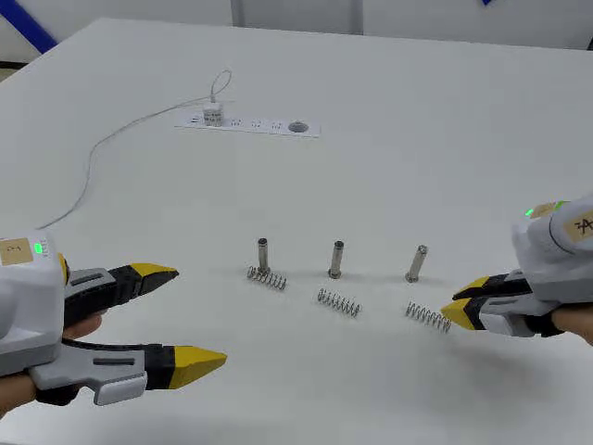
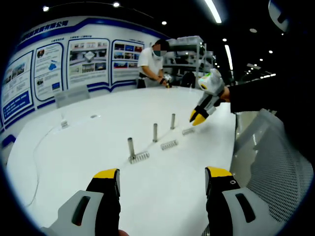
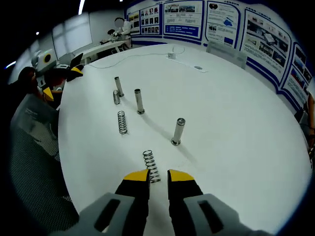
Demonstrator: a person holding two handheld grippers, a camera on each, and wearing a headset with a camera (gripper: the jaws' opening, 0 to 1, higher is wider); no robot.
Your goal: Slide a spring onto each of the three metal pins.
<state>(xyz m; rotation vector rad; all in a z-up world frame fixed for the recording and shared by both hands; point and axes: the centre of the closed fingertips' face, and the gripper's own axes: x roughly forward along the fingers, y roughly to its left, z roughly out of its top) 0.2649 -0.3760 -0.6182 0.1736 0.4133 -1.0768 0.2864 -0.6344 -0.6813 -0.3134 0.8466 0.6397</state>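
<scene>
Three metal pins stand upright in a row on the white table: left pin (image 1: 263, 255), middle pin (image 1: 336, 260), right pin (image 1: 417, 263). A spring lies flat just in front of each: left spring (image 1: 267, 276), middle spring (image 1: 338, 302), right spring (image 1: 427, 316). My right gripper (image 1: 466, 301) is low at the right spring's near end. In the right gripper view its jaws (image 3: 158, 176) stand a narrow gap apart, with that spring's (image 3: 151, 165) end between the tips and no clear contact. My left gripper (image 1: 190, 315) hovers wide open at the front left, holding nothing (image 2: 162, 174).
A white power strip (image 1: 250, 123) with a plugged-in cable lies further back on the table (image 1: 417, 111). A person stands at a bench in the background (image 2: 152, 61). Wall posters line the room.
</scene>
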